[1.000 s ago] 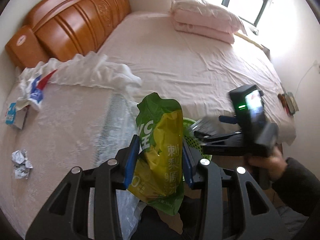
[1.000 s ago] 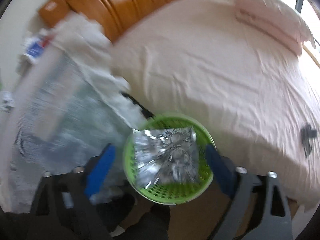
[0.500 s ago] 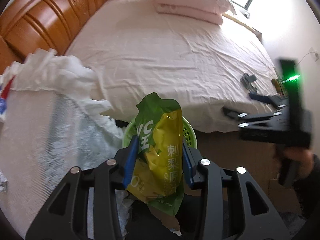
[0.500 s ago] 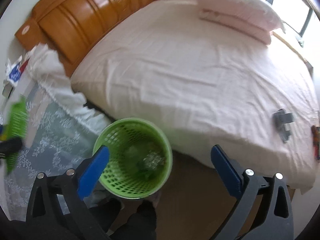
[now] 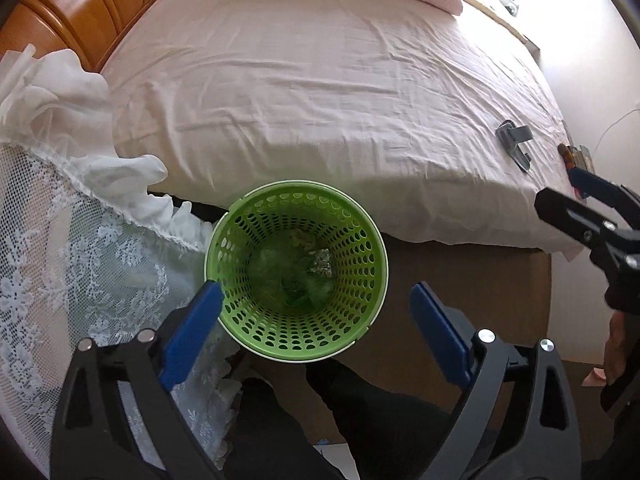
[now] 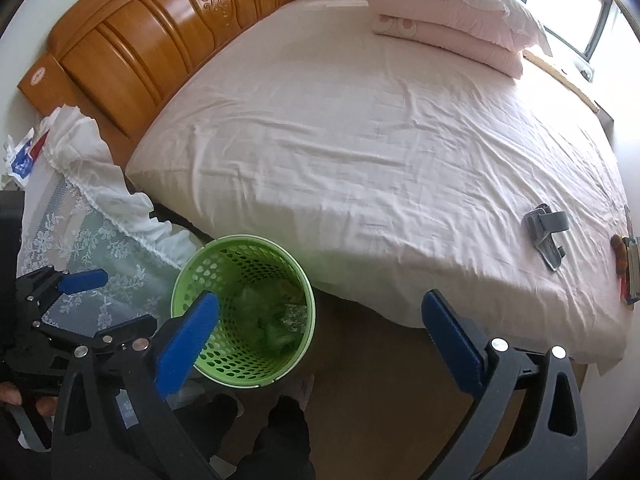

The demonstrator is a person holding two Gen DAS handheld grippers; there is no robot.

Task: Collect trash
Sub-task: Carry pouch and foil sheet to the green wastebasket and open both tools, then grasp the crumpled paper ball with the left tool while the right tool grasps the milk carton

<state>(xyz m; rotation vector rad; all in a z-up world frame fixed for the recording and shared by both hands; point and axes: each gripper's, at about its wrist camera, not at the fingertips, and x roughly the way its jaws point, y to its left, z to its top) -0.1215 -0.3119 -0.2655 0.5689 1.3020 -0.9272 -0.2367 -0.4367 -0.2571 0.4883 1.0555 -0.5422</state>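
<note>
The round green perforated plastic wastebasket point(image 5: 296, 270) stands on the brown floor against the near edge of the bed, and crumpled trash point(image 5: 298, 276), greenish wrapping with a bit of silver foil, lies at its bottom. The left gripper point(image 5: 316, 318) hangs right above the basket's near rim, its blue-padded jaws spread wide with nothing between them. The right gripper point(image 6: 320, 334) is just right of the basket, one pad over the basket's near wall, jaws likewise wide apart and empty. Left of the basket a white lace cloth with a ruffled edge point(image 5: 72, 248) drapes down. Behind the basket stretches the pale pink bedsheet point(image 6: 380, 152), with folded pink pillows point(image 6: 452, 20) at the far side and a carved orange wooden headboard point(image 6: 152, 40) beyond the basket to the left. A grey folded object point(image 6: 546, 232) lies on the sheet well to the basket's right.
</note>
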